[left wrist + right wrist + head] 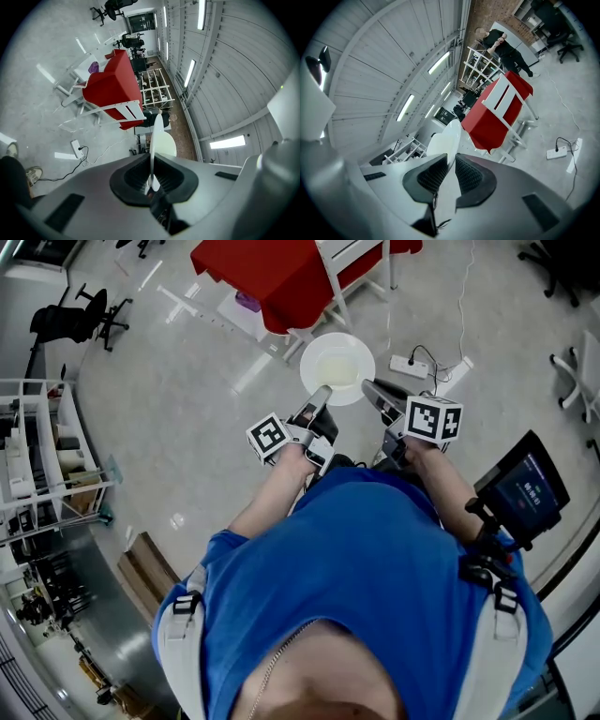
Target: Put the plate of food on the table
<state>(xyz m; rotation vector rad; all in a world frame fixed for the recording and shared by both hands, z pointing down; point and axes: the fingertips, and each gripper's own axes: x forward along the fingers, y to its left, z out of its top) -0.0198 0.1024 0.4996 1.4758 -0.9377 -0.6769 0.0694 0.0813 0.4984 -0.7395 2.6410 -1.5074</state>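
Note:
A round white plate (337, 367) with pale food in it is carried in the air above the floor, held level between both grippers. My left gripper (319, 399) is shut on the plate's near left rim, and my right gripper (369, 388) is shut on its near right rim. In the left gripper view the plate (159, 140) runs edge-on between the dark pads. The right gripper view has the plate (446, 138) rising out from between the ribbed pads. The table with the red cloth (281, 277) stands just beyond the plate, a white chair (349, 268) against it.
A power strip (409, 364) with a cable lies on the floor right of the plate. White shelving (37, 456) stands at the left, office chairs (84, 317) at the far left and right. A screen on a stand (521, 489) is close at my right.

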